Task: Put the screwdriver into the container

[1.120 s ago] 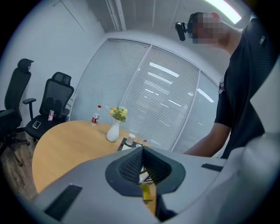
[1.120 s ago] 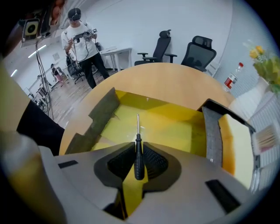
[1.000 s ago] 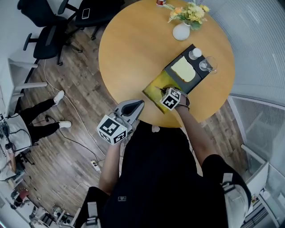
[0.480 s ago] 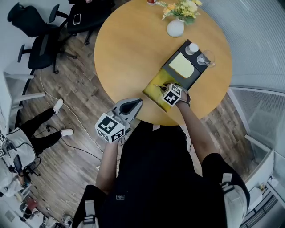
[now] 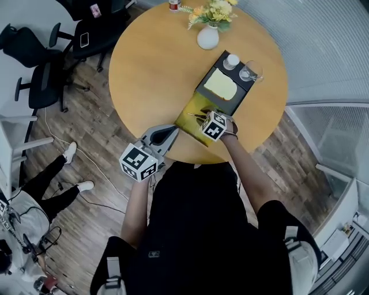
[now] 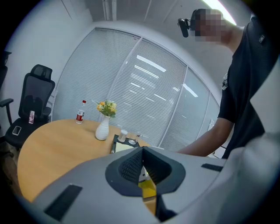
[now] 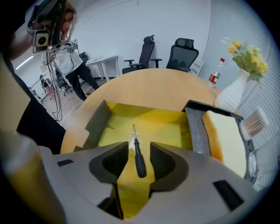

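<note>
Now the right gripper's (image 7: 139,149) opening jaws flank the screwdriver (image 7: 138,159), untouched between them in the yellow container (image 7: 168,127), shaft pointing straight ahead; the closed left gripper (image 6: 142,164) hangs farther off.

A round wooden surface (image 5: 150,69) carries a white vase (image 5: 207,38) of flowers and a small bottle (image 5: 174,5) at its far edge. A black tray (image 5: 209,74) lies just beside an open yellow box (image 5: 183,118).
</note>
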The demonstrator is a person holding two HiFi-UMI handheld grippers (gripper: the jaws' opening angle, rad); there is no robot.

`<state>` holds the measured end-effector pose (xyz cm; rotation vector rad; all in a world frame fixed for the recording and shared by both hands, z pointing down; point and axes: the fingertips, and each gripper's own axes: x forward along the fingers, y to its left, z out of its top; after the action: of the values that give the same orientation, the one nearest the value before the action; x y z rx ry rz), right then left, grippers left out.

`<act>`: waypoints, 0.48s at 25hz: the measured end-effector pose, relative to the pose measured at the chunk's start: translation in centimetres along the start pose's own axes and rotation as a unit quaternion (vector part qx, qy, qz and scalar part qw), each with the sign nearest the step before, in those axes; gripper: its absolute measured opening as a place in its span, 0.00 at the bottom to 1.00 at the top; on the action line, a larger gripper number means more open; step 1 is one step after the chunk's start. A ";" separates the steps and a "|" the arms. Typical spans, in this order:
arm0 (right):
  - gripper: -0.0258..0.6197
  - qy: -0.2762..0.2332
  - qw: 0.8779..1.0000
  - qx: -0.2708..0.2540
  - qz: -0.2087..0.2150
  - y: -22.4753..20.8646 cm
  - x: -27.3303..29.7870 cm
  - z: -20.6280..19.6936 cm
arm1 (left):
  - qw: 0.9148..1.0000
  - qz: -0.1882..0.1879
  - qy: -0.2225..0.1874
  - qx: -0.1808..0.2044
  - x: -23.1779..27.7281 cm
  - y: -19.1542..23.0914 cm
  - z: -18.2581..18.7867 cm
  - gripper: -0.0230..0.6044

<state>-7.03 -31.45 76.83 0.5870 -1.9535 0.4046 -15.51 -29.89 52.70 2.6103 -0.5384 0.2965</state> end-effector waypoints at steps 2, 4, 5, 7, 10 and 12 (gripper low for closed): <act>0.27 -0.006 1.000 -0.001 -0.003 0.3 -0.7 0.0 | 1.000 -0.002 0.002 -0.001 0.3 0.0 -0.2 0.04; 0.27 -0.015 1.000 0.001 -0.005 0.4 -1.6 0.1 | 1.000 -0.004 0.000 -0.005 0.6 0.0 -0.4 0.04; 0.27 -0.022 1.000 0.003 -0.007 0.4 -2.1 0.3 | 1.000 -0.004 0.000 -0.006 0.6 0.1 -0.4 0.04; 0.23 -0.040 0.999 0.012 -0.013 0.4 -3.2 0.7 | 1.000 -0.004 0.000 -0.006 0.7 0.1 -0.5 0.04; 0.08 -0.069 0.997 0.036 -0.018 0.0 -5.1 1.2 | 1.000 -0.008 -0.002 -0.005 1.0 0.0 -0.4 0.04; 0.07 -0.081 0.995 0.045 -0.024 0.0 -6.2 1.6 | 1.000 -0.010 -0.004 -0.004 1.0 -0.2 -0.3 0.04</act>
<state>-5.91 -30.90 70.60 0.7434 -2.0789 0.4267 -14.53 -29.90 53.21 2.6096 -0.5144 0.2773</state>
